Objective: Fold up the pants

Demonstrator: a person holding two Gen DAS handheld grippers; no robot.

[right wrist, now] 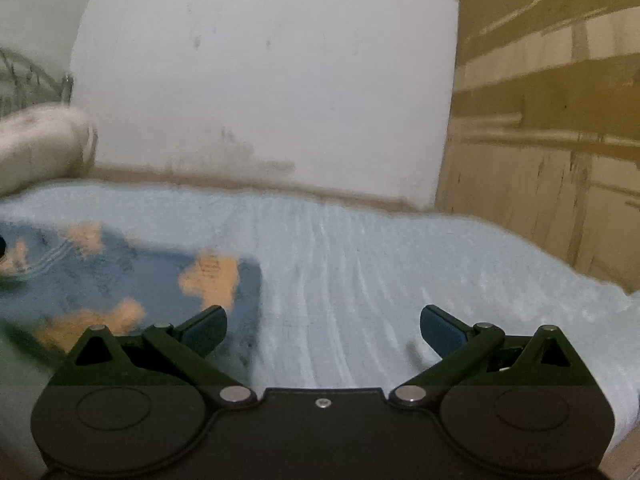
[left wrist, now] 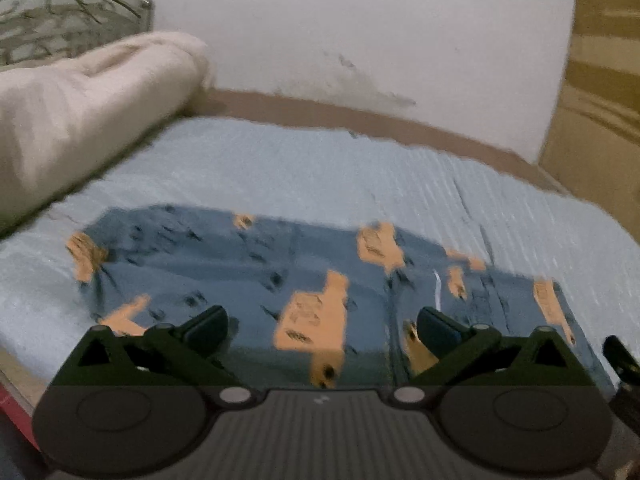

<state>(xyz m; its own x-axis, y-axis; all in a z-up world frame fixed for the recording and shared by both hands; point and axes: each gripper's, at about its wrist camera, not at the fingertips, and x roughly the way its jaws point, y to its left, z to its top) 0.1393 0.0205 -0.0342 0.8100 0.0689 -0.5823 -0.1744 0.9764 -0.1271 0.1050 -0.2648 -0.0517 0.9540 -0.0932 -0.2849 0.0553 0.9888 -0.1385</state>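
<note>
Blue pants with orange patches (left wrist: 248, 272) lie spread flat on the light blue bed cover (left wrist: 280, 168). My left gripper (left wrist: 322, 326) is open and empty, held over the near edge of the pants. In the right wrist view the pants (right wrist: 132, 280) lie at the lower left. My right gripper (right wrist: 323, 326) is open and empty, with its left finger (right wrist: 206, 326) over the right end of the pants and its right finger over bare cover (right wrist: 400, 272). Part of the right gripper (left wrist: 622, 360) shows at the left wrist view's right edge.
A rolled cream blanket (left wrist: 80, 112) lies at the far left of the bed, also in the right wrist view (right wrist: 44, 140). A metal headboard (left wrist: 60, 20) stands behind it. A white wall (left wrist: 360, 40) runs along the far side. A wooden cabinet (right wrist: 540, 120) stands at the right.
</note>
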